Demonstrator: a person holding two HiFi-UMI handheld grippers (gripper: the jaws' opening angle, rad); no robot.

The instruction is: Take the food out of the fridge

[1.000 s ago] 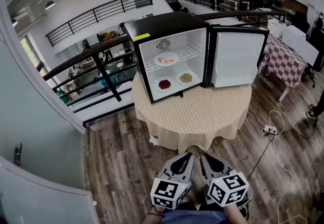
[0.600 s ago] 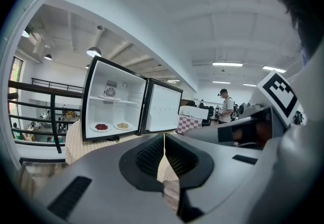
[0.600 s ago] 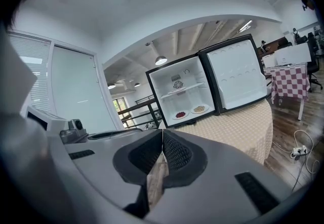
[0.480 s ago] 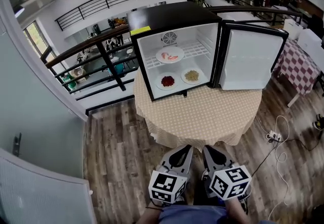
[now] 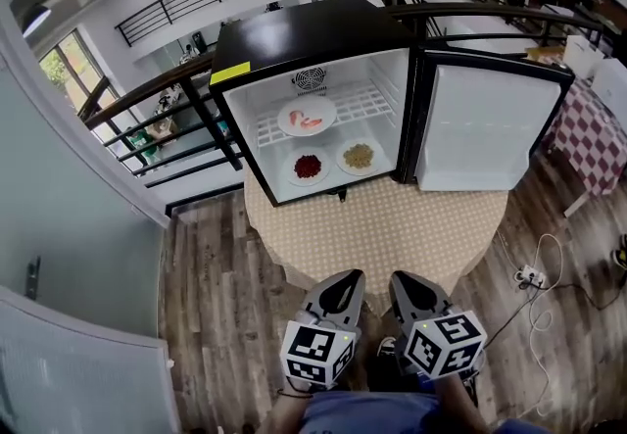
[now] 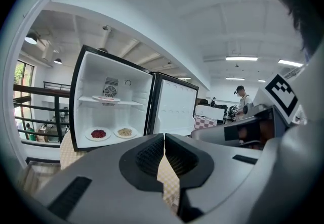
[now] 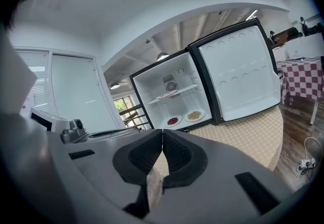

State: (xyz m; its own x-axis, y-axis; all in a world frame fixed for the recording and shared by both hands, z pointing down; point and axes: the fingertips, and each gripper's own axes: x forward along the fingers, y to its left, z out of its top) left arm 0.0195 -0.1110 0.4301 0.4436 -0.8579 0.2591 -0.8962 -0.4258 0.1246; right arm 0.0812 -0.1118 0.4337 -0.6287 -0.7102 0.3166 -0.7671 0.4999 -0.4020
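The left gripper point(image 5: 349, 279) is closed on nothing, its jaws pressed together, and hangs short of the near edge of the table point(image 5: 392, 226), well apart from the fridge point(image 5: 304, 35) that stands at the tabletop's far edge. All the food is inside the fridge. A plate of red food point(image 5: 308, 167) sits at the left of the fridge floor. Above it a plate of pink food point(image 5: 306, 117) rests on the wire shelf point(image 5: 367, 104), toward the shelf's left end. A plate of yellowish food point(image 5: 360, 156) sits at the right of the floor, just beside the red one. The door point(image 5: 480, 128) is swung wide to the right (so nothing needs opening first). The right gripper point(image 5: 398, 279) is likewise closed and empty, close beside the left.

The step in hand looks like the approach. To do it well, the jaws should part before they pass the fridge's front edge. Each gripper should then come in level and low, the left toward the red plate and the right toward the yellowish one. Each should take the near rim squarely and draw its plate out flat, clear of the shelf above and of the door's hinge side.
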